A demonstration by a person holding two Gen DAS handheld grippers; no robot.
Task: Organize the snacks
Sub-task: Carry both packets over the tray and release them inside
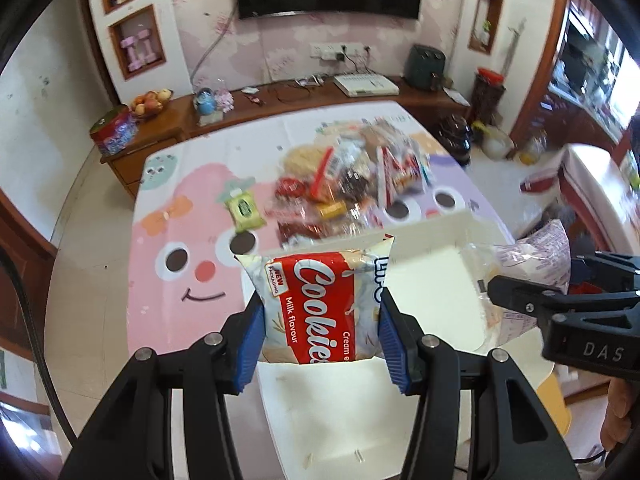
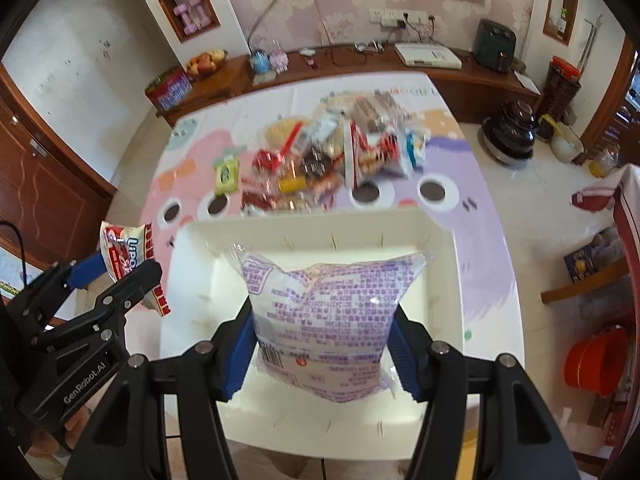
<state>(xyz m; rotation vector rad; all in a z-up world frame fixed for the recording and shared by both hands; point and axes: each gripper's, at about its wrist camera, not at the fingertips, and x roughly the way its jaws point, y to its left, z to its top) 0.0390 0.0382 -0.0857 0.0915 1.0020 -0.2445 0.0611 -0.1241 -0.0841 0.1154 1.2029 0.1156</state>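
My left gripper (image 1: 320, 336) is shut on a red and white cookie packet (image 1: 320, 304) and holds it above the near left edge of a white bin (image 1: 424, 280). My right gripper (image 2: 322, 344) is shut on a white and purple snack bag (image 2: 324, 312) and holds it over the open white bin (image 2: 436, 248). The left gripper with its cookie packet (image 2: 124, 256) shows at the left of the right wrist view. The right gripper's snack bag (image 1: 536, 256) shows at the right of the left wrist view. A pile of mixed snacks (image 2: 332, 160) lies on the table beyond the bin.
A green packet (image 1: 244, 210) lies apart to the left of the pile (image 1: 352, 184). The table has a cartoon cloth (image 1: 180, 248). A wooden sideboard (image 2: 360, 68) runs along the far wall. A dark pot (image 2: 510, 132) and a red bucket (image 2: 596, 364) stand on the floor at right.
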